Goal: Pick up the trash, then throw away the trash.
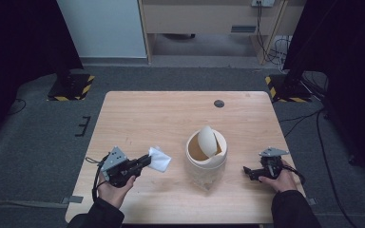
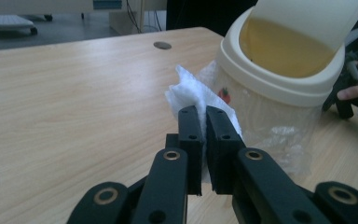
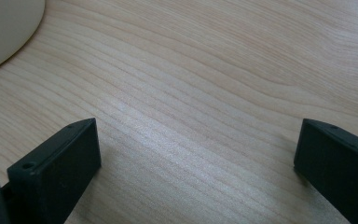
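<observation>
Near edge, high view: the person's two forearms in dark sleeves enter from the bottom.

Left gripper (image 1: 142, 163): jaws closed tight on a crumpled white paper tissue (image 1: 159, 159). In the left gripper view the two black pads (image 2: 189, 135) press the tissue (image 2: 193, 93) between them; its free part fans out beyond the tips. The tissue appears carried just off the light wooden table (image 1: 147, 118), left of the bin; I cannot tell for certain that it clears the surface.

Right gripper (image 1: 248, 172): rests low at the right, near the bin but apart from it. In the right gripper view its jaws stand wide apart with nothing between them but bare table (image 3: 191, 93); a cream curved edge, likely the bin base (image 3: 4, 28), sits at the upper left corner.

Middle: small cream plastic waste bin with a swing lid (image 1: 206, 152), lined with a clear plastic bag (image 2: 279, 126) that spills out below the rim. The lid flap (image 1: 208, 140) is tilted up, leaving an opening on the side facing the tissue.

Far: dark round grommet (image 1: 219, 103) near the table's back edge.

Judgement: the step in hand is transport, tissue gripped and on its way to the bin. The next move calls for lifting the left gripper above the rim, bringing the tissue over or against the tilted flap, then opening the jaws so it drops inside. Risk: the flap may swing shut or the tissue may catch on the rim.
</observation>
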{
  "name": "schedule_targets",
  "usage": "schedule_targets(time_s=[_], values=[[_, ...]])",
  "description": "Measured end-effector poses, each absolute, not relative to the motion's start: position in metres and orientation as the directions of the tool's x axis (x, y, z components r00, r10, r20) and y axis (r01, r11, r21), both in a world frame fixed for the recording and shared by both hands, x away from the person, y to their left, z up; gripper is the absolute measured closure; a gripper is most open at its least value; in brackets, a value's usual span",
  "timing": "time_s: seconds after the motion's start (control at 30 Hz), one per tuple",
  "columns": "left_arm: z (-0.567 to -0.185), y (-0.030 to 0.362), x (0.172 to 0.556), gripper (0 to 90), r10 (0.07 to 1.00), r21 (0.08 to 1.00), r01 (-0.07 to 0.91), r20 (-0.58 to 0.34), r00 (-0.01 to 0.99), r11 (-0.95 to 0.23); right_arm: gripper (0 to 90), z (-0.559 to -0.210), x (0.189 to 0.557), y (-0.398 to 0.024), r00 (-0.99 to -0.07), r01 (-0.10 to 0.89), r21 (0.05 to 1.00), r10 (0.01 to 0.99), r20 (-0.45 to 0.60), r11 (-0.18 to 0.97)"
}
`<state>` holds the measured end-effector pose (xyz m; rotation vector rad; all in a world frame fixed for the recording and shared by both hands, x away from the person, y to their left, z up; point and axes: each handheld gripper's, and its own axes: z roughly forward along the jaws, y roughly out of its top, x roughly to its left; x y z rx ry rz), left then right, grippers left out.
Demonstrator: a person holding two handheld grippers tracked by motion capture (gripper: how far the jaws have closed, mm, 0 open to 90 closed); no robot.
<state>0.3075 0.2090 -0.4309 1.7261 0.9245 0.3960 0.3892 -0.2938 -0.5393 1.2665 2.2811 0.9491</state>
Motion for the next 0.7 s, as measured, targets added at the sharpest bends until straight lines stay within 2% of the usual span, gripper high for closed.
schedule_targets(time_s=[0.7], values=[[-0.399,0.214,0.306,85.1,0.739,0.961,0.276,-0.186,0.647,0.0,0.6,-0.539,0.389,-0.294,-0.532,0.603,0.707,0.847,0.009,0.371]])
